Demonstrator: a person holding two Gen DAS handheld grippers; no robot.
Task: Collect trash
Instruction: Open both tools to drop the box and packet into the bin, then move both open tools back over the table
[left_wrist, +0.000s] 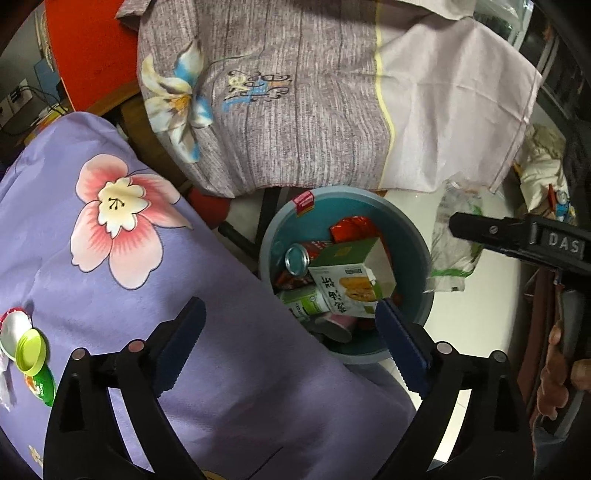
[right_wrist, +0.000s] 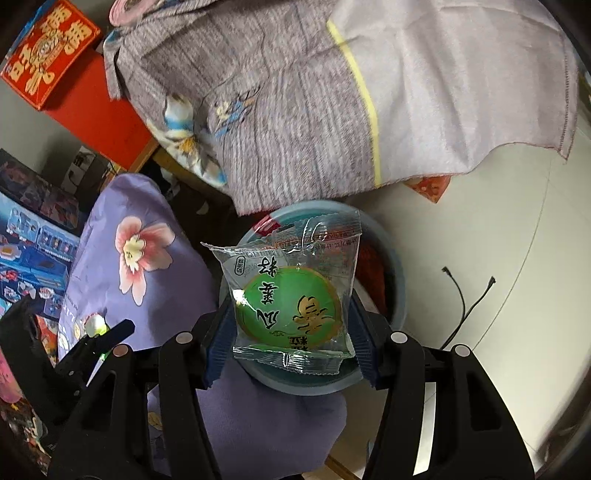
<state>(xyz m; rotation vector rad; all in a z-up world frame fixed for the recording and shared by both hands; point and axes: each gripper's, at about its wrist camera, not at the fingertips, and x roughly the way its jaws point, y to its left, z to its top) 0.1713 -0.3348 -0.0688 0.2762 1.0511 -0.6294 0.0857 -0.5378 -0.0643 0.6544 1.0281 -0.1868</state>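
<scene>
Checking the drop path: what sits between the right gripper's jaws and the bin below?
Only the clear snack wrapper, held between the jaws of the right gripper. Right wrist view shows nothing else above the blue bin.

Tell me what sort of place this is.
Probably a lived-in home room, perhaps a bedroom or living room. Floral bedding-like cloths drape the furniture, a blue bin of snack packaging sits on a pale tiled floor, and a red festive gift box sits on a red surface behind.
</scene>
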